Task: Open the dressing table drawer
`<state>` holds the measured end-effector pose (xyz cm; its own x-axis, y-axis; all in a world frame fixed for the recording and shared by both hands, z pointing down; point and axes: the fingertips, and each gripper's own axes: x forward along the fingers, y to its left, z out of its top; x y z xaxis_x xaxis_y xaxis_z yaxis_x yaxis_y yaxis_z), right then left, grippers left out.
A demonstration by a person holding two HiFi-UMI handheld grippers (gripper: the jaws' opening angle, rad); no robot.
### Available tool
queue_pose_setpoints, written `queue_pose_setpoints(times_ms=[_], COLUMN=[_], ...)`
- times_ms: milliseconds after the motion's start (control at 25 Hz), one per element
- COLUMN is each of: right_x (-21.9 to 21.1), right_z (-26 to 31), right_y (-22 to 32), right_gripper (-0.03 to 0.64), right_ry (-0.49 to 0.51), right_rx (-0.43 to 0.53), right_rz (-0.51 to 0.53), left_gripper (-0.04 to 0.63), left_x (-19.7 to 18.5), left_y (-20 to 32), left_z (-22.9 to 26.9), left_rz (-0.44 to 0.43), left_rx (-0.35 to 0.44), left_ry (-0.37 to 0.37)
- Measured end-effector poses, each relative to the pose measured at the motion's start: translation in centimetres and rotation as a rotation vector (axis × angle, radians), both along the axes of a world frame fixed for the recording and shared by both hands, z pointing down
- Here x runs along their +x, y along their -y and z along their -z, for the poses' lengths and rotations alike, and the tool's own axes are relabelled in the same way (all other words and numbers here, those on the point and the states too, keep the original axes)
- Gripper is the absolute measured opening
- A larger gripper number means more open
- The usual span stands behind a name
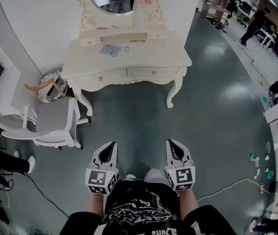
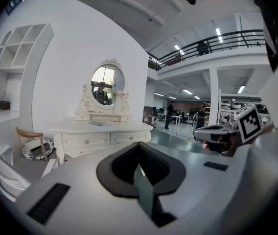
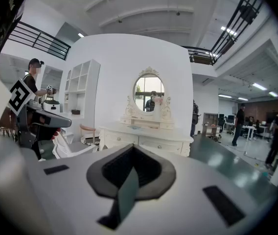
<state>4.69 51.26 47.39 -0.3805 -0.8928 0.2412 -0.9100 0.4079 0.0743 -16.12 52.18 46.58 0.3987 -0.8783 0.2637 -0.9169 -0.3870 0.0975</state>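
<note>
The dressing table (image 1: 175,58) stands well apart from both tools, across the dark floor (image 1: 129,124). Under the front edge of its worktop sit the left drawer (image 1: 100,78) and the right drawer (image 1: 153,73), both flush with the front. The left hand-held gripper (image 1: 112,146) and the right hand-held gripper (image 1: 173,144) are held near the person's body, each with jaws together and nothing between them. A white chair (image 1: 56,124) stands off the table's left corner.
</note>
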Motion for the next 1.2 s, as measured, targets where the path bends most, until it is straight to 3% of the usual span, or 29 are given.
queue_pose_setpoints(times_ms=[280,480,960,1200], right_x=[-0.6,0.4,3.5,4.6], right_z=[-0.2,0.2,0.5,0.6], right_y=[1.3,3.3,12.6,17.7], right_gripper=[0.009,0.009,0.011,0.011], right_ry=[-0.012,0.016,0.065,0.083], right_rx=[0.007,0.014,-0.001,-0.018], right_rz=[-0.007,-0.012,0.022,0.094], left_gripper=[0.017,0.017,0.017,0.017], left_x=[-0.5,-1.2,2.5,4.7], left_y=[0.5,2.7,10.6,14.6], left_z=[-0.4,-0.4,0.3,0.5], left_rz=[-0.006,0.049,0.078,0.127], left_rx=[-0.007,-0.012,-0.014,-0.011], left_ry=[-0.013,-0.056,-0.066,-0.080])
